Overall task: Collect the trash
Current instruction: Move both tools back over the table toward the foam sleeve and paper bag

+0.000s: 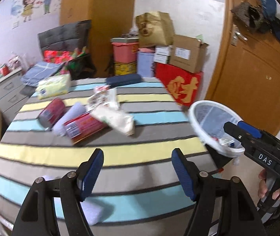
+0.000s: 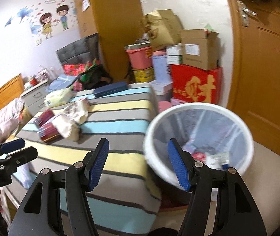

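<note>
Your left gripper point(image 1: 137, 169) gapes wide and empty over bare striped bedspread point(image 1: 120, 155); right gripper point(image 2: 138, 164), equally wide, straddles the bed's edge and white bin point(image 2: 238, 118). Ahead, red packets point(image 1: 84, 126) and a white bag point(image 1: 114, 119) lie diagonally.

A striped cloth point(image 1: 120, 157) covers the table. Behind it, a red box point(image 1: 181, 86), cardboard boxes point(image 1: 187, 53) and a pink bin point(image 1: 125, 52) stand stacked beside a wooden door point(image 1: 258, 74).
</note>
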